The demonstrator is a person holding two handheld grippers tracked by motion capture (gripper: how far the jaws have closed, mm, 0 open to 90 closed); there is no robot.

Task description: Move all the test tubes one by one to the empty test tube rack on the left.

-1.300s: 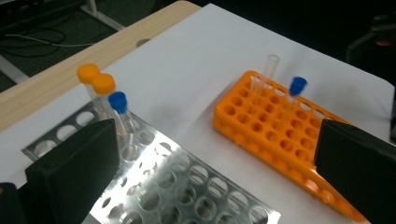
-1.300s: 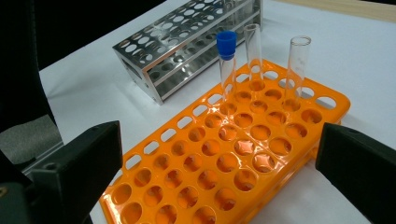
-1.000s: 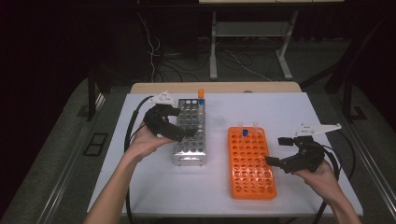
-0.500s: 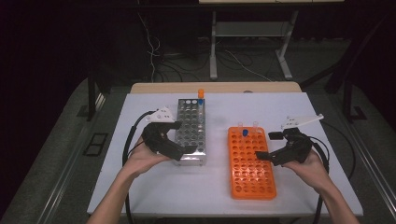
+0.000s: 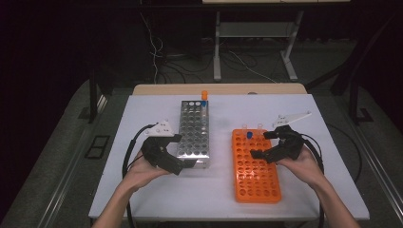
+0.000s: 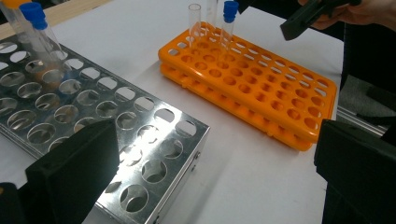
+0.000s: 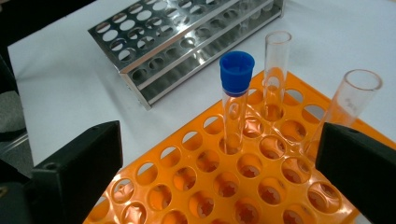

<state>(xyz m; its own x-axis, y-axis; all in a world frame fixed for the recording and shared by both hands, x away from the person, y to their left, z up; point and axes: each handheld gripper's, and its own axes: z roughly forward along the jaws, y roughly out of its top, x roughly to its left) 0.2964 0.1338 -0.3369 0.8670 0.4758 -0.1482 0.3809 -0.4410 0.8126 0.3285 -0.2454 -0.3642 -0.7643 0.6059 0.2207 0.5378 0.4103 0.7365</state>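
Left gripper (image 5: 183, 164): jaws wide and empty; low at the near corner of the steel rack (image 5: 193, 135), pointing across toward the orange rack (image 5: 254, 168); hand underneath, palm up
Steel rack tubes: orange-capped tube (image 5: 204, 96) and blue-capped tube (image 6: 39, 28) stand at the rack's far end, well ahead of these jaws
Right gripper (image 5: 261, 145): jaws wide and empty; over the orange rack's far half, aimed at its tubes
Orange rack tubes: capped blue tube (image 7: 236, 100) dead ahead between the jaws; two open tubes (image 7: 275, 70) just beyond
Progress: judged partway; three tubes in orange, two left in steel
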